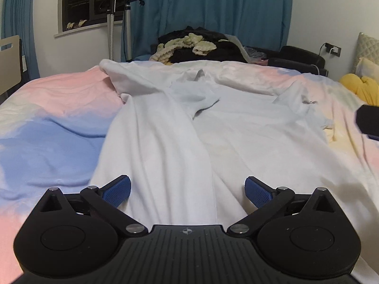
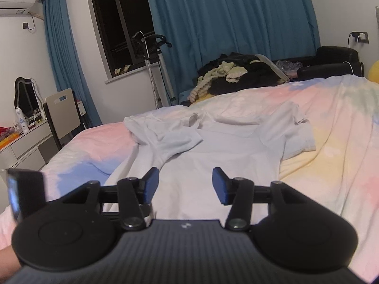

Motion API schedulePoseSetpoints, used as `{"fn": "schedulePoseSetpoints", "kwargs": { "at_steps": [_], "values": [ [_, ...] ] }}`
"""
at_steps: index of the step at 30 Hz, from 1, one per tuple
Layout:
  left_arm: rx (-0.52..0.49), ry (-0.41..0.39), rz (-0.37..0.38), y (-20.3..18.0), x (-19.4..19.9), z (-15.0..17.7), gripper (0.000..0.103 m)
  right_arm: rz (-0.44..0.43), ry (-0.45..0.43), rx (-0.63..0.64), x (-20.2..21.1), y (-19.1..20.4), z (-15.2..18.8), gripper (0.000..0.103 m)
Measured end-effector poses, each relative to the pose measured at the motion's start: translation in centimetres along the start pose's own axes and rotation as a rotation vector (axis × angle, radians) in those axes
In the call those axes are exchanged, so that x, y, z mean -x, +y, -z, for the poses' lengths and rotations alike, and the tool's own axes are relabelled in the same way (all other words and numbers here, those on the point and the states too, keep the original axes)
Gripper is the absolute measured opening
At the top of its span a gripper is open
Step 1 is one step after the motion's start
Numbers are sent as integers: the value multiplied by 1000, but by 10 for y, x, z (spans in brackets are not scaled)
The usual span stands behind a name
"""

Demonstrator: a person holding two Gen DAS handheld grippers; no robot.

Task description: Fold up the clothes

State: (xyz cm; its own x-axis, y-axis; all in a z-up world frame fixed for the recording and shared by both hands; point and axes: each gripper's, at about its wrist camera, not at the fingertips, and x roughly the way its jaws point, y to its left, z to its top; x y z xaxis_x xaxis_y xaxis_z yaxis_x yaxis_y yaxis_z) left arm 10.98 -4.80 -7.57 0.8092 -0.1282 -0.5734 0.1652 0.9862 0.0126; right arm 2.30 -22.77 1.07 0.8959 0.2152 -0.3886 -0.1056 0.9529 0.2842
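White T-shirt (image 1: 236,123) lies spread on the pastel bed cover (image 1: 47,130), its hem toward the cameras and its collar toward the far side; its left side is already turned over onto the middle, and the other short sleeve (image 2: 300,127) lies flat. The left gripper (image 1: 187,191) stands wide open above the folded edge near the hem and holds nothing. The right gripper (image 2: 184,184) is about half open over the lower body of the shirt, also with nothing between its pads. I think the next step is to fold the right side. To do it well, take the hem corner and the shoulder of that side together, lift only a little, and bring the edge across in one straight line, so that the cloth does not wrinkle.
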Motion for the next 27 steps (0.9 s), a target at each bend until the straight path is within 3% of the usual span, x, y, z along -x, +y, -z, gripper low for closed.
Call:
{"fn": "schedulePoseSetpoints", "kwargs": {
  "at_steps": [3, 27],
  "values": [
    [-27, 14, -57, -10, -15, 7, 103, -2, 4, -2, -3, -1, 2, 53],
    [-166, -6, -166, -24, -12, 22, 103, -10, 33, -35, -12, -4, 6, 55]
  ]
}}
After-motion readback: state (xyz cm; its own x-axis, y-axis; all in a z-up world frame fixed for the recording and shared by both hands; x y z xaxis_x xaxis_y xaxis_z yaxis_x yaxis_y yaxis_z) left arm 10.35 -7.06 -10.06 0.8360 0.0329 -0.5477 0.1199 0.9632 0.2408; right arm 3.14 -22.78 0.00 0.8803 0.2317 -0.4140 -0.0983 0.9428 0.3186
